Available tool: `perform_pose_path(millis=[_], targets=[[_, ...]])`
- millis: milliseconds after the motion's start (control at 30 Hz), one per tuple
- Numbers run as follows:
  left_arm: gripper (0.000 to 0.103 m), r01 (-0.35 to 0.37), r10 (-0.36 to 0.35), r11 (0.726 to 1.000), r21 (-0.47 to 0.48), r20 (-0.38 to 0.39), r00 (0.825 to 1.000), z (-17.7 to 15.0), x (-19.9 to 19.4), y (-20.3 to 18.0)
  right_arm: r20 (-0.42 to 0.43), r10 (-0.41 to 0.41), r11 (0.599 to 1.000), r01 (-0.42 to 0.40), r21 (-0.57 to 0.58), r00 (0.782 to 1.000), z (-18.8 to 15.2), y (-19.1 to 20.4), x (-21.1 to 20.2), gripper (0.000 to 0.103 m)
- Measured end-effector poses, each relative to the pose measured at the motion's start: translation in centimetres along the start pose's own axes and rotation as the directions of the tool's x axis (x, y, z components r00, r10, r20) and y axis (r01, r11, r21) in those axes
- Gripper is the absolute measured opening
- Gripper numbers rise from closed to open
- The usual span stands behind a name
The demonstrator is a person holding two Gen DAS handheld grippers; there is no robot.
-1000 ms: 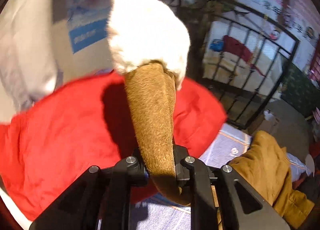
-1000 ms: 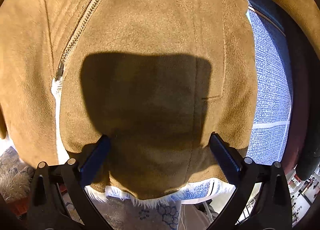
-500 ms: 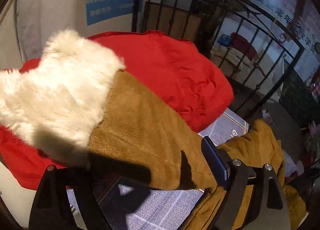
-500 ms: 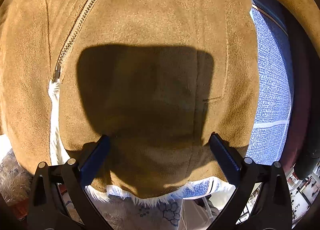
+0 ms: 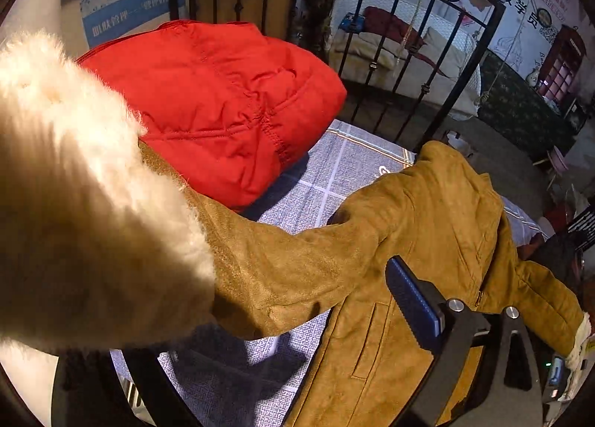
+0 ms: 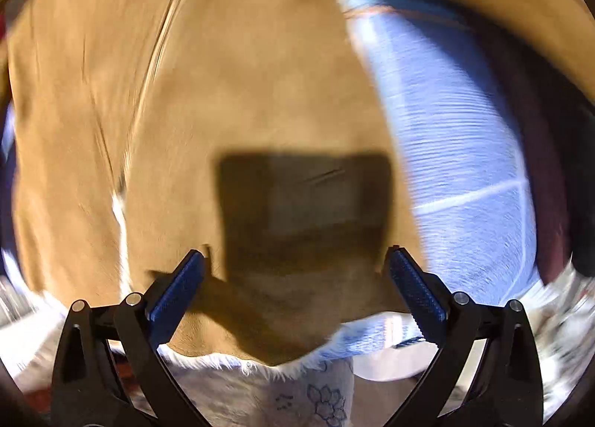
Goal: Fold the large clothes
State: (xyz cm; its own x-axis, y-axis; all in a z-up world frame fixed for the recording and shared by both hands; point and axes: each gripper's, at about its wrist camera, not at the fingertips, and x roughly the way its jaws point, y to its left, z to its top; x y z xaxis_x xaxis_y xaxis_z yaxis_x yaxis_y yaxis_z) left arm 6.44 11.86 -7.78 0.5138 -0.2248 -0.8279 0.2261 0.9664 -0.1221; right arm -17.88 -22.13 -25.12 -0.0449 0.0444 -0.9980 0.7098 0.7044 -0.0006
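A tan suede jacket (image 5: 427,226) with white fleece lining lies on the blue checked cloth (image 5: 327,174). Its sleeve with the white fleece cuff (image 5: 74,204) falls loose across my left gripper (image 5: 267,315), which is open; the left finger is hidden under the cuff. My right gripper (image 6: 295,289) is open and empty, just above the jacket's body (image 6: 260,92) near its fleece-trimmed hem. The zipper (image 6: 156,40) runs up at the left. The right wrist view is blurred.
A folded red padded jacket (image 5: 215,103) lies on the cloth behind the sleeve. A black iron railing (image 5: 372,18) stands past the table's far edge. The blue cloth (image 6: 446,129) shows bare to the right of the jacket.
My left gripper opened and let go of the sleeve, which dropped to the left across it. My right gripper stayed open and started moving, blurring its view.
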Motion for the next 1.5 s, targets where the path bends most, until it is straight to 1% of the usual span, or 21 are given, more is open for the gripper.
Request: perform_pose_path(millis=[67,100,200,300,400,433,500,600,667,733,800,933,1000,1100,1133,1267,1300,1367,1433,1467,1500], targets=[[0.094,-0.009,0.008,1.0,-0.002,-0.036,0.999,-0.3,0.4,0.1,0.104,0.043,0.991,-0.056,0.125,0.994,0.4,-3.5,-2.8,0.098],[0.094,-0.001,0.001,1.0,0.005,-0.059,0.998,-0.7,0.5,0.0,0.163,0.064,0.976,-0.096,0.197,0.984,0.6,-5.7,-4.4,0.098],[0.094,0.032,-0.022,0.998,0.059,-0.153,0.988,-2.1,0.8,-1.3,0.311,0.075,0.9,-0.198,0.389,0.948,0.5,-12.6,-8.2,0.098],[0.094,0.07,-0.048,0.993,0.095,-0.214,0.976,-3.6,0.8,-2.4,0.423,0.058,0.762,-0.314,0.566,0.904,-0.6,-20.5,-10.9,0.098],[0.094,0.082,-0.047,0.989,0.122,-0.267,0.963,-5.0,1.1,-3.4,0.511,0.049,0.601,-0.434,0.671,0.858,-2.1,-26.9,-11.7,0.098],[0.094,0.078,-0.038,0.988,0.131,-0.283,0.958,-5.5,1.2,-3.7,0.534,0.049,0.557,-0.467,0.687,0.844,-2.5,-28.7,-11.6,0.098],[0.094,0.051,0.001,0.987,0.155,-0.318,0.948,-6.4,1.4,-4.4,0.554,0.054,0.5,-0.503,0.705,0.831,-2.9,-31.8,-11.4,0.091],[0.094,0.032,0.035,0.982,0.188,-0.343,0.939,-7.4,1.3,-5.4,0.577,0.085,0.465,-0.545,0.698,0.812,-2.4,-34.4,-10.9,0.086],[0.094,0.008,0.077,0.972,0.234,-0.35,0.934,-8.0,1.1,-6.3,0.571,0.132,0.457,-0.561,0.69,0.81,-1.1,-35.5,-10.2,0.084],[0.094,0.016,0.081,0.965,0.261,-0.356,0.931,-8.2,0.6,-7.1,0.581,0.161,0.454,-0.583,0.674,0.798,-0.3,-35.8,-9.4,0.078],[0.094,0.017,0.087,0.955,0.295,-0.335,0.938,-8.2,-0.3,-8.1,0.594,0.181,0.448,-0.604,0.659,0.784,0.4,-35.9,-9.0,0.073],[0.094,0.036,0.074,0.929,0.368,-0.28,0.957,-8.0,-1.5,-10.5,0.614,0.209,0.465,-0.63,0.622,0.761,0.2,-35.4,-8.6,0.06],[0.094,0.054,0.057,0.921,0.387,-0.269,0.961,-7.9,-1.7,-11.6,0.614,0.214,0.465,-0.632,0.619,0.76,1.1,-35.6,-8.3,0.057],[0.095,0.072,0.035,0.913,0.401,-0.254,0.967,-7.7,-1.8,-13.0,0.624,0.236,0.434,-0.656,0.618,0.745,1.5,-35.4,-7.8,0.044],[0.095,0.076,0.031,0.912,0.403,-0.251,0.968,-7.6,-1.8,-13.2,0.628,0.241,0.433,-0.661,0.613,0.74,1.3,-35.1,-7.9,0.042],[0.095,0.082,0.019,0.922,0.379,-0.255,0.967,-7.0,-1.2,-13.4,0.625,0.228,0.492,-0.642,0.588,0.747,1.7,-34.9,-8.9,0.023],[0.095,0.083,0.015,0.928,0.364,-0.259,0.966,-6.8,-1.0,-13.3,0.627,0.223,0.498,-0.641,0.584,0.746,1.7,-34.9,-9.2,0.018],[0.095,0.085,0.005,0.942,0.325,-0.267,0.964,-6.4,-0.5,-12.8,0.643,0.221,0.506,-0.65,0.567,0.733,1.6,-34.5,-10.3,0.014],[0.095,0.085,-0.006,0.957,0.277,-0.276,0.961,-6.0,-0.1,-12.1,0.65,0.208,0.555,-0.635,0.537,0.731,2.1,-33.7,-11.9,0.014],[0.095,0.085,-0.01,0.963,0.255,-0.28,0.96,-5.9,0.1,-11.8,0.652,0.199,0.593,-0.62,0.515,0.732,2.6,-33.1,-13.1,0.013],[0.095,0.082,-0.014,0.97,0.231,-0.284,0.959,-5.7,0.4,-11.2,0.662,0.196,0.625,-0.612,0.484,0.724,3.3,-32.4,-14.4,0.013]])
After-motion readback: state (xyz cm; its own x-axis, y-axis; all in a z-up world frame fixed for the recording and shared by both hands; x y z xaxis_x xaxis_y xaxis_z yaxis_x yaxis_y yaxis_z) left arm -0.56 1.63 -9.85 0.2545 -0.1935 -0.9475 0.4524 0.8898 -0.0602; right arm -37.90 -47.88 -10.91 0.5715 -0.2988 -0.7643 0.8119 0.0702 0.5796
